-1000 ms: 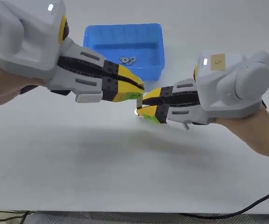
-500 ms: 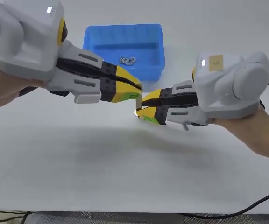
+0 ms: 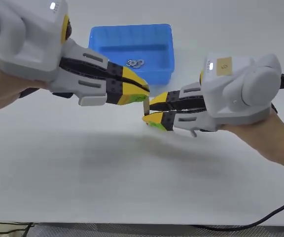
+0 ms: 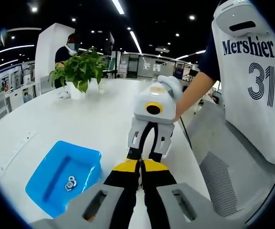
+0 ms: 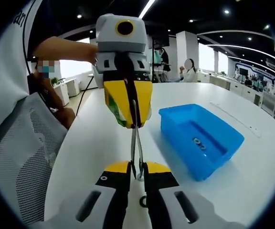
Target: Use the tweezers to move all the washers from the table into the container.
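- The left claw [image 3: 143, 96] is held over the bench [image 3: 107, 168], in front of the blue container [image 3: 132, 30], with its tips pointed toward the right claw [image 3: 149, 109].
- The two claws are set tip to tip, close together, and the tweezers [image 3: 145, 105] are bridged between them.
- The jaws of the left claw are closed on one end of the tweezers. In the right gripper view, this end is seen clamped between the yellow jaw tips.
- From there, the two thin metal legs of the tweezers are run down to the right claw and are spread slightly along the way.
- The jaws of the right claw are kept a narrow gap apart, with the free ends of the tweezer legs lying in that gap. Whether the pads are pressed against the legs cannot be told.
- Several washers [image 3: 134, 63] are found lying together on the floor of the container, near its front wall.
- A small dark ring [image 5: 142, 201], possibly a washer, is seen on the bench low between the jaws of the right claw, just below the tweezer ends.
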{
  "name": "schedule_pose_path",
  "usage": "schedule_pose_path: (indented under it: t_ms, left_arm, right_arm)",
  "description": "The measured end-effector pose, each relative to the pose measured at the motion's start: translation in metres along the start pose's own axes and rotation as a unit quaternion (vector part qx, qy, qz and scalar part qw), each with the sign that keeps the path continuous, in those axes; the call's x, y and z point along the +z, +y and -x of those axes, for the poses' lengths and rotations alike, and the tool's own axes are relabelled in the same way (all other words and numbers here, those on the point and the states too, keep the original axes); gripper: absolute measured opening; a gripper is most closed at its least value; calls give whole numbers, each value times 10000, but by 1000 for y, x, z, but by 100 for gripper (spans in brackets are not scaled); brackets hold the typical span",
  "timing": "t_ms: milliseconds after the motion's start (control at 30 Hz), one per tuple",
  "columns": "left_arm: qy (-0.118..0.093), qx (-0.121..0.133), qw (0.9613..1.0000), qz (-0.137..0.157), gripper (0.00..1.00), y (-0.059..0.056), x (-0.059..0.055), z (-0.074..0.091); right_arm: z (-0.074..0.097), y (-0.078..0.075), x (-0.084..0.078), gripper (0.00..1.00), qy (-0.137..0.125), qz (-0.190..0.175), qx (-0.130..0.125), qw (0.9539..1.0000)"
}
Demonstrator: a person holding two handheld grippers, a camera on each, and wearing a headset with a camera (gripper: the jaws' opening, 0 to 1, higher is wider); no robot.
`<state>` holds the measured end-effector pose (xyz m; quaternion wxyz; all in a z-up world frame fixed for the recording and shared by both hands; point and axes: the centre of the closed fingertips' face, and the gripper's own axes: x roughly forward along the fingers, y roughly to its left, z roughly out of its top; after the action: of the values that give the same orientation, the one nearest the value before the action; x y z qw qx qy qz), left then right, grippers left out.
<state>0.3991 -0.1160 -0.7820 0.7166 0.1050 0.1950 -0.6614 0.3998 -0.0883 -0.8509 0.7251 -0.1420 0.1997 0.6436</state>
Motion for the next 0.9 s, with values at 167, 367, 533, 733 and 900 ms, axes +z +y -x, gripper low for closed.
schedule_pose_path:
  t_ms: [167, 367, 533, 733, 900]
  left_arm:
    - [7, 1, 10000, -7, 6, 1, 0, 0]
    - [80, -1, 9999, -83, 6, 0, -1, -1]
    - [161, -17, 9998, -137, 6, -3, -2, 1]
    - [141, -8, 9997, -180, 6, -4, 4, 6]
    - [125, 15, 9995, -291, 6, -5, 13, 12]
  right_arm:
    - [0, 0, 0, 11, 6, 122, -13, 9999]
    - [0, 1, -1, 10, 165, 562, -160, 9982]
    - [-1, 1, -1, 10, 162, 536, -221, 9982]
    - [1, 0, 6, 10, 94, 555, -218, 9982]
    - [4, 0, 17, 10, 15, 653, -258, 9975]
